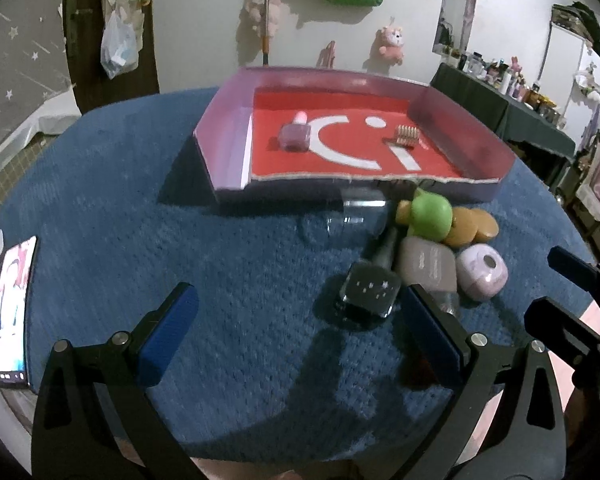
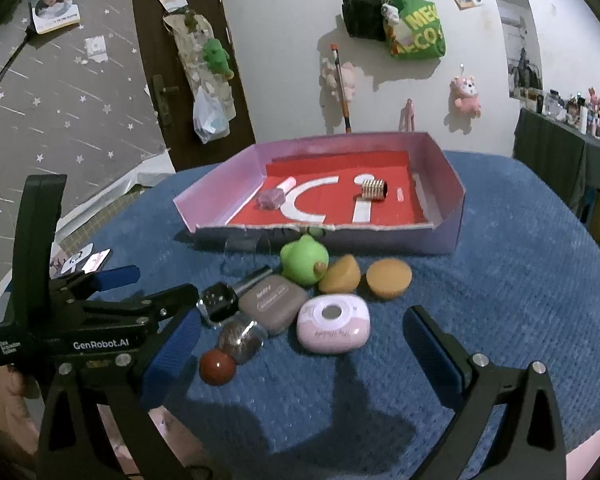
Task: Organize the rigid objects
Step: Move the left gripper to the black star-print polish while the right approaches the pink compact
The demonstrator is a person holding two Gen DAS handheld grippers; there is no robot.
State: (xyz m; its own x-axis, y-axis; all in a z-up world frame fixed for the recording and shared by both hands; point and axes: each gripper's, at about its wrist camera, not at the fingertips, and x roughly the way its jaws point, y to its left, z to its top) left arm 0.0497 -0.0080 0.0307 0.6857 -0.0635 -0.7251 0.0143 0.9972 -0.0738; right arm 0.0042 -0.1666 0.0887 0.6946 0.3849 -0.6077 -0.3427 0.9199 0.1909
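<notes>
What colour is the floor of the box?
Red with white shapes on the box floor, clearest in the right wrist view.

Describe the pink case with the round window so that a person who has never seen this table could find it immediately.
Start at the purple tray with the red floor on the blue cloth. In front of it lies a cluster of small objects. At the cluster's near edge sits the pink case: rounded and pale pink, with a round window on top, unlike the grey-brown case touching its left side.
</notes>
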